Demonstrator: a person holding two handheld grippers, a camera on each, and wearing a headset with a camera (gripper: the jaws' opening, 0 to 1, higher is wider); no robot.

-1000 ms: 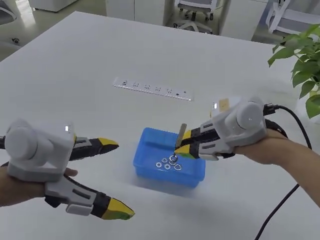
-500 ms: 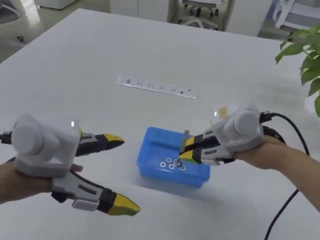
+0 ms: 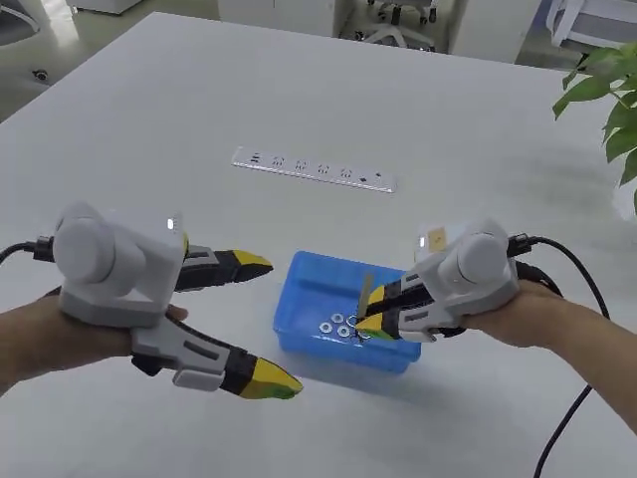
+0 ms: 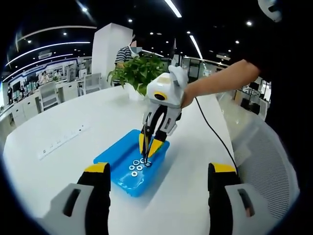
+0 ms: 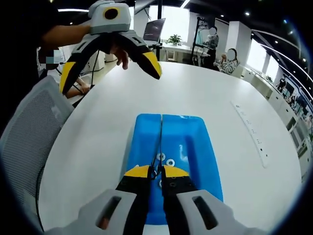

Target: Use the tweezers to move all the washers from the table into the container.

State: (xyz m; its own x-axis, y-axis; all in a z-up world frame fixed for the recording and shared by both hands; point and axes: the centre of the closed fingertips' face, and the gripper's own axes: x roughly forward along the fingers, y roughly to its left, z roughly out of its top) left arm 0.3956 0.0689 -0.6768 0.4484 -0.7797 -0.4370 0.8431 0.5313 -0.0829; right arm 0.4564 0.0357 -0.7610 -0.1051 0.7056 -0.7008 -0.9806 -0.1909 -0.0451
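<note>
My right gripper (image 3: 370,317) is clenched on the tweezers (image 3: 364,291), tips low over the washers (image 3: 341,326) in the container (image 3: 304,284). I'd ease the squeeze gently so nothing bounces out. My left gripper (image 3: 271,324) gapes beside it.

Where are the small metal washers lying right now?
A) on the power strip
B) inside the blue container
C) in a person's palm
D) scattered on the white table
B: the washers cluster on the floor of the blue container, by the tips of the tweezers clamped in the right gripper.
</note>
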